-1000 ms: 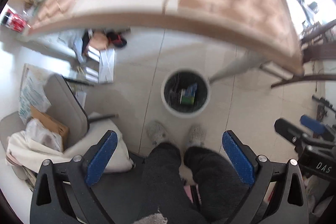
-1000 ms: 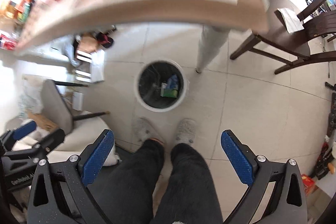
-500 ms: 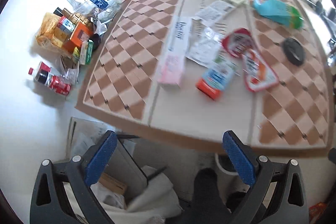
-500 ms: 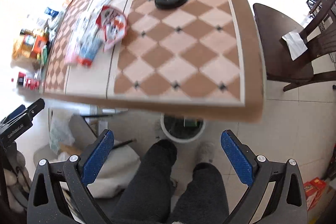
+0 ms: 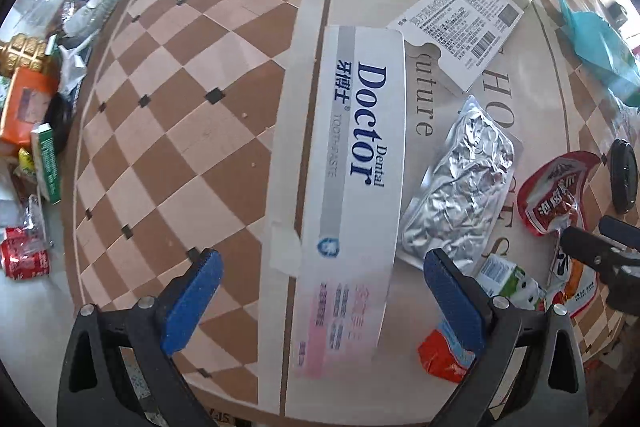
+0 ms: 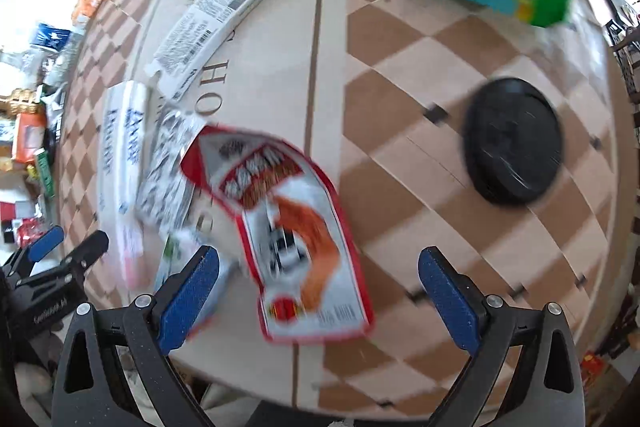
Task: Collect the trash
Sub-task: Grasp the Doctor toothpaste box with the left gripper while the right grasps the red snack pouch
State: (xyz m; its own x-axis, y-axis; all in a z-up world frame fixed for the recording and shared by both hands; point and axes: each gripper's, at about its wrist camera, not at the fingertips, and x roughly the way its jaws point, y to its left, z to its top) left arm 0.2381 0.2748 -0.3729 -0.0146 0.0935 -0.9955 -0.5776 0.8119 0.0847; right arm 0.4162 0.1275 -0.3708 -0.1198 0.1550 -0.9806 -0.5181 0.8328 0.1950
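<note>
on the bench (image 5: 168, 131), with left gripper (image 5: 320, 297) spread wide over the toothpaste box (image 5: 356, 195) and right gripper (image 6: 318, 293) spread over the red snack bag (image 6: 292, 235), best to drop low, then pinch slowly.

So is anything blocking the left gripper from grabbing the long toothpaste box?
Nothing visible is. The left gripper is open, with the toothpaste box lying flat on the table straight ahead between its fingers. The silver foil packet lies beside the box, apparently not on it.
</note>
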